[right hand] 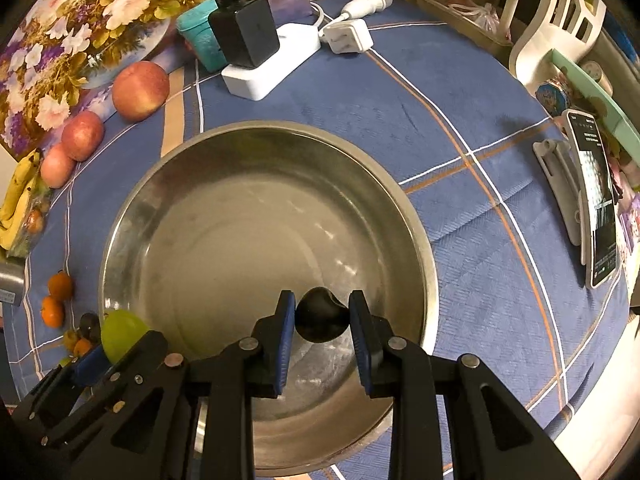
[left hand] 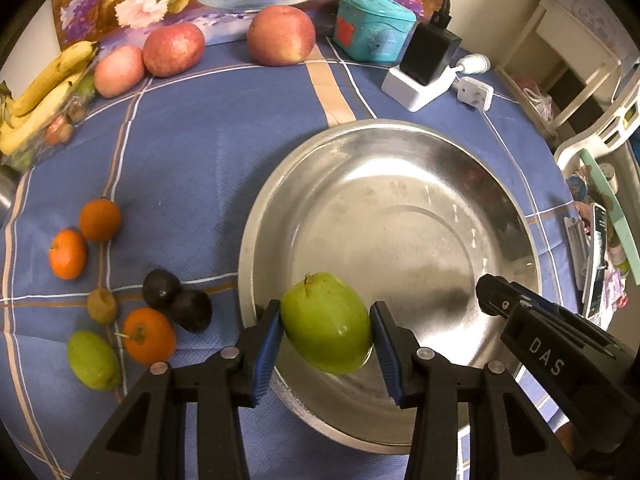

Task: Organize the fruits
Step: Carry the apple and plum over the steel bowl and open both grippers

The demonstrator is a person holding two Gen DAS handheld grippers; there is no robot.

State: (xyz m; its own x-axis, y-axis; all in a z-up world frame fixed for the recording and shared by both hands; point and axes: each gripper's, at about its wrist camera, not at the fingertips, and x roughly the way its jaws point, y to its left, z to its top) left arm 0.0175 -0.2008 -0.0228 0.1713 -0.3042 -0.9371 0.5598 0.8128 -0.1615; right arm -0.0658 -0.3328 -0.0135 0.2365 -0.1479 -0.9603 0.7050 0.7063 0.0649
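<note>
My left gripper (left hand: 327,340) is shut on a green fruit (left hand: 326,322) and holds it over the near left rim of a large steel bowl (left hand: 400,160). My right gripper (right hand: 322,320) is shut on a dark round fruit (right hand: 320,318) over the inside of the same bowl (right hand: 248,136). The green fruit (right hand: 120,334) and the left gripper show at lower left in the right wrist view. The right gripper's body (left hand: 560,360) shows at lower right in the left wrist view. Loose on the blue cloth lie oranges (left hand: 100,220), two dark fruits (left hand: 160,288) and another green fruit (left hand: 92,360).
Three apples (left hand: 280,36) and bananas (left hand: 44,88) lie at the back left before a flower picture. A teal box (left hand: 372,26), a black charger on a white power strip (left hand: 424,72), a white plug (right hand: 348,36) and a phone on a stand (right hand: 596,204) stand around the bowl.
</note>
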